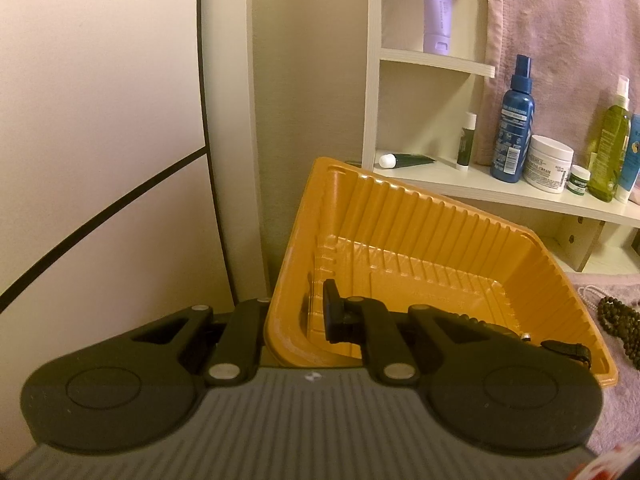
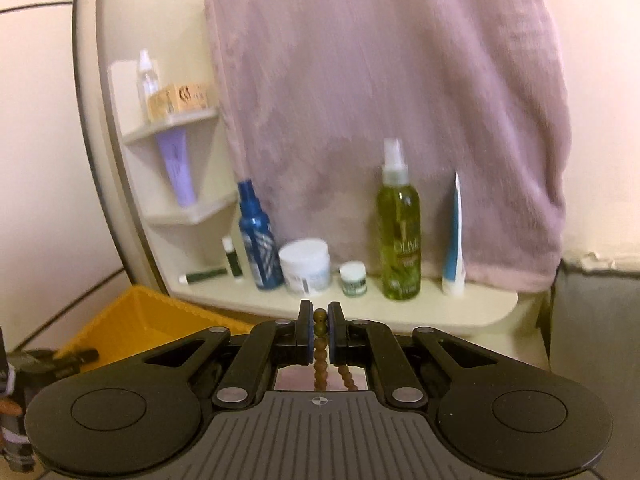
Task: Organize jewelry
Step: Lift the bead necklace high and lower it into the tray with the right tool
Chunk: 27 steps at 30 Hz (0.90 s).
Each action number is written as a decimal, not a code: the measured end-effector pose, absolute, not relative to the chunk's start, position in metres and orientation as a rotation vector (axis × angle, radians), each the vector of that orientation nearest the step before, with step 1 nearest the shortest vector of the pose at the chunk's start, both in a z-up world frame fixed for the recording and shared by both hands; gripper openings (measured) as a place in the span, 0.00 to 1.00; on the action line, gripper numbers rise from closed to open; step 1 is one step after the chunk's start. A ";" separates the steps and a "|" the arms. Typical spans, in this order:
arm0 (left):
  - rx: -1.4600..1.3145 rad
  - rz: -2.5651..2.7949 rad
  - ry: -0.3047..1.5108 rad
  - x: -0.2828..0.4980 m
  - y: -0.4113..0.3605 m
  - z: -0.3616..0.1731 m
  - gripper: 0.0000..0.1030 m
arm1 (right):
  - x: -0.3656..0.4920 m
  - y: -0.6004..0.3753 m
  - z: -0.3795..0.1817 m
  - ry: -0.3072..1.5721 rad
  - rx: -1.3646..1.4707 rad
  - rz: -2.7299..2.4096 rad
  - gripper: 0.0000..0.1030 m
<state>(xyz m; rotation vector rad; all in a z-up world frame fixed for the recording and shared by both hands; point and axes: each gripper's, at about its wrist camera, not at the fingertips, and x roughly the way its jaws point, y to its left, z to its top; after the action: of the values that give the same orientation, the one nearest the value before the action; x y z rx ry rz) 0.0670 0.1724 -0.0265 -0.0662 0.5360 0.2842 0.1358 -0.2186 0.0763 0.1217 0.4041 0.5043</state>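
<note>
An orange ribbed plastic tray (image 1: 420, 240) sits tilted in the left wrist view. My left gripper (image 1: 298, 310) is shut on its near left wall, with one finger (image 1: 331, 308) inside the tray and the other hidden behind the wall. A dark bead necklace (image 1: 622, 320) and a white pearl strand (image 1: 586, 292) lie on the pink cloth to the tray's right. In the right wrist view my right gripper (image 2: 320, 330) is shut on a brown bead strand (image 2: 320, 356), which hangs down between the pads. The tray (image 2: 148, 320) shows at the lower left there.
A cream shelf unit (image 2: 360, 304) stands behind, holding a blue spray bottle (image 2: 258, 248), a white cream jar (image 2: 306, 266), a small jar (image 2: 354, 278), a green olive bottle (image 2: 400, 236) and a tube (image 2: 454, 240). A pink towel (image 2: 400, 100) hangs over it.
</note>
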 end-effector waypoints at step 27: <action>-0.079 0.273 0.525 0.065 0.174 -0.026 0.10 | 0.153 -0.111 0.122 0.326 0.256 0.804 0.06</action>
<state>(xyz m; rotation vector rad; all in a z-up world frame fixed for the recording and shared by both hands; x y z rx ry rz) 0.0648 0.1736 -0.0255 -0.0791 0.5254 0.2726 0.1529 -0.1108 0.1219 0.2563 0.3255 0.8036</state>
